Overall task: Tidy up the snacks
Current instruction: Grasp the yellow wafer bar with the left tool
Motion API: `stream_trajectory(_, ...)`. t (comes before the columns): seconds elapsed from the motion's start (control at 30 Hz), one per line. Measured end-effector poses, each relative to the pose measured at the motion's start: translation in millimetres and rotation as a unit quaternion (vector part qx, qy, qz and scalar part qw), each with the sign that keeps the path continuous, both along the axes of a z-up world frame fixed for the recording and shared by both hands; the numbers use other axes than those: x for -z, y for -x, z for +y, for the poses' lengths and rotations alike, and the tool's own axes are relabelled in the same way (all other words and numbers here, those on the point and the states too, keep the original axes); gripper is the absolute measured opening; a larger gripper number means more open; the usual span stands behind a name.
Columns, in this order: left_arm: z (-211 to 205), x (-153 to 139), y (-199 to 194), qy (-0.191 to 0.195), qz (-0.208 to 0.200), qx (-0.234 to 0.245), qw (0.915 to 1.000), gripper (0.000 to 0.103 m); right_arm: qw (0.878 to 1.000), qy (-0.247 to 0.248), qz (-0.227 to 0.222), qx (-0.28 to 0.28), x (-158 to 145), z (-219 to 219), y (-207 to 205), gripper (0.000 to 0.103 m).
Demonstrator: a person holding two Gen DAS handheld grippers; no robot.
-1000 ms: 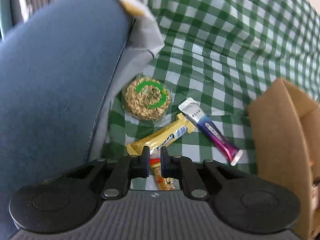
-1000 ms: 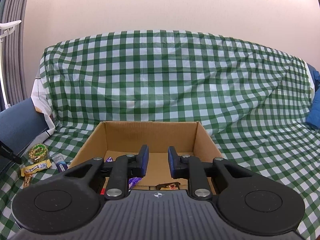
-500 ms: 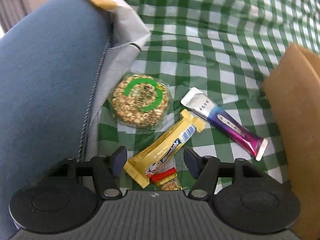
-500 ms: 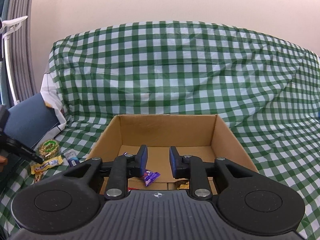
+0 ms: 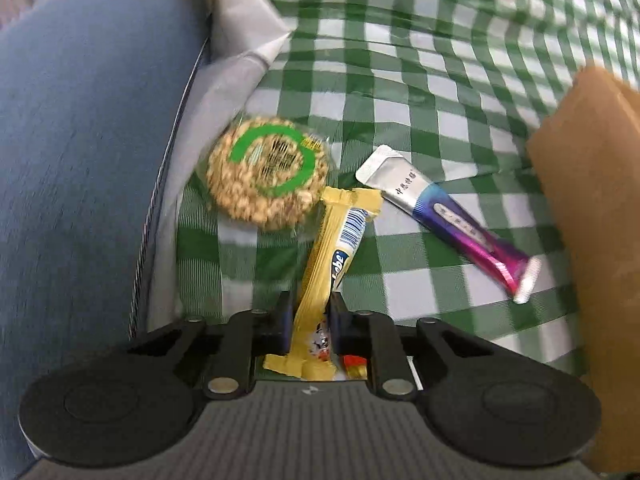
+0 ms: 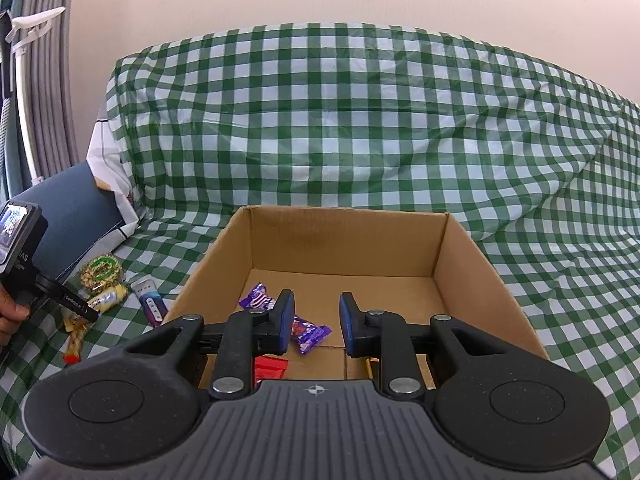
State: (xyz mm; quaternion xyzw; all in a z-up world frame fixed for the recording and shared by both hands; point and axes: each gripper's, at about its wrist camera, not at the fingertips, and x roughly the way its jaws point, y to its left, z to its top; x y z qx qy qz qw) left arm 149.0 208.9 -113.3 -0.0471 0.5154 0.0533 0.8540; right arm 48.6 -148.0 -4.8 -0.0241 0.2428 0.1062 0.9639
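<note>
Green-checked cloth point(image 6: 360, 128) covers the sofa. Cardboard box point(image 6: 344, 240) sits on it, open-topped; all positions below are relative to this box. Inside on the floor: purple candy wrappers point(image 6: 308, 330) and a red packet point(image 6: 270, 368).

Right tool point(image 6: 315, 322) hovers at the near rim, jaws parted a little, nothing between them.

Left of the box on the cloth: round nut cake point(image 5: 266, 172), farthest left; purple tube sachet point(image 5: 448, 220), nearest the box wall; yellow bar point(image 5: 332, 264) between them.

Left tool point(image 5: 309, 322) has just closed its jaws; its pads now pinch the yellow bar's near end.
</note>
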Motion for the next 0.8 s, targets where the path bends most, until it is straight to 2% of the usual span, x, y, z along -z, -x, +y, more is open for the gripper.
stream_trajectory(0.07,8.6,-1.2,8.0,0.032,0.020,-0.026,0.9989,0.019,1.000,0.006,0.000,-0.007,0.7,3.5,0.4,0.026)
stream_trajectory(0.17,15.4,-0.5,18.5,0.059,0.042,-0.039,0.9966,0.020,1.000,0.013,0.000,-0.017,1.0,9.2,1.1,0.026)
stream_trajectory(0.23,15.7,0.4,18.9,0.053,0.046,-0.039,0.9968,0.026,1.000,0.016,0.001,-0.021,0.5,12.2,1.0,0.026)
stream_trajectory(0.3,13.6,-1.4,17.7,0.037,0.037,-0.033,0.9981,0.041,0.999,0.020,0.002,-0.026,1.1,16.5,2.4,0.028)
stream_trajectory(0.47,0.6,3.2,7.7,0.016,0.026,-0.005,0.9995,0.043,0.998,0.043,-0.004,-0.042,3.6,27.7,6.6,0.031)
stream_trajectory(0.53,-2.9,5.6,5.3,0.007,0.025,0.005,0.9996,0.040,0.997,0.053,-0.006,-0.046,4.7,30.6,8.4,0.033)
stream_trajectory(0.6,-5.7,6.1,5.7,-0.011,0.023,0.014,0.9996,0.022,0.997,0.060,-0.006,-0.050,5.9,31.9,9.5,0.034)
stream_trajectory(0.63,-5.3,5.9,7.1,-0.012,0.022,0.015,0.9996,0.018,0.997,0.063,-0.005,-0.051,6.5,32.2,10.0,0.034)
stream_trajectory(0.8,2.2,0.7,16.9,0.011,0.020,0.002,0.9997,0.015,0.997,0.065,0.000,-0.049,9.3,31.2,8.3,0.035)
